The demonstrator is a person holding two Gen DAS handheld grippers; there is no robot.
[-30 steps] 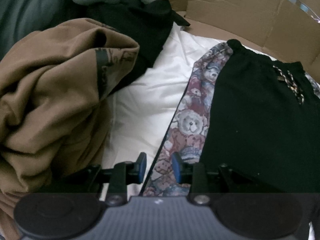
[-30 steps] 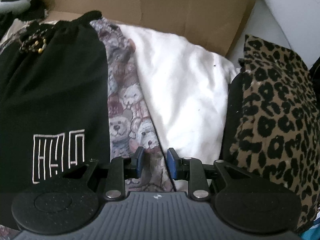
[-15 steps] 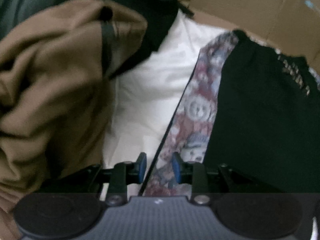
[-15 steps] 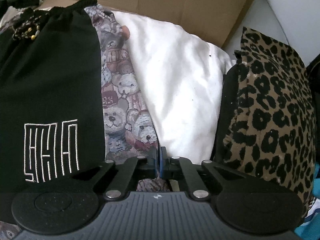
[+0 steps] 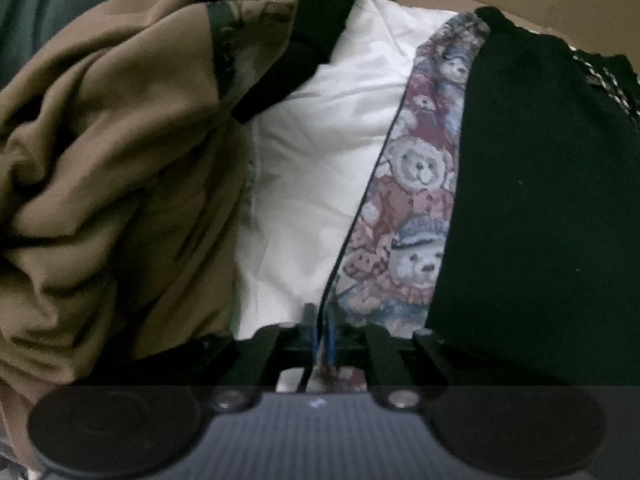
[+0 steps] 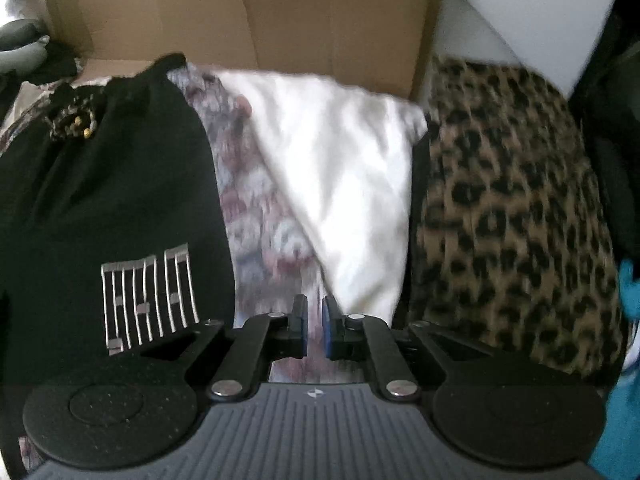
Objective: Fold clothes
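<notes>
A black garment [image 5: 540, 200] with a drawstring and a white line logo lies on a teddy-bear print cloth [image 5: 416, 208]. In the left wrist view my left gripper [image 5: 321, 332] is closing. Its blue pads pinch the cloth's dark left edge where it meets the white bedding [image 5: 320, 160]. In the right wrist view the black garment [image 6: 120, 192] lies left of the teddy-bear strip [image 6: 256, 208]. My right gripper [image 6: 315, 328] sits at that strip's near right edge. Its jaws are easing open a sliver, with cloth still filling the narrow gap between the pads.
A crumpled brown garment [image 5: 120, 160] is heaped to the left of the left gripper. A leopard-print piece [image 6: 512, 208] lies to the right of the white bedding [image 6: 348, 184]. A cardboard box wall [image 6: 280, 12] stands behind. Something teal [image 6: 628, 292] shows at the far right.
The left jaws went from wide apart to closed on the cloth's edge. The right jaws closed at the cloth's other edge, then parted slightly as that hand lifted and drew back.
</notes>
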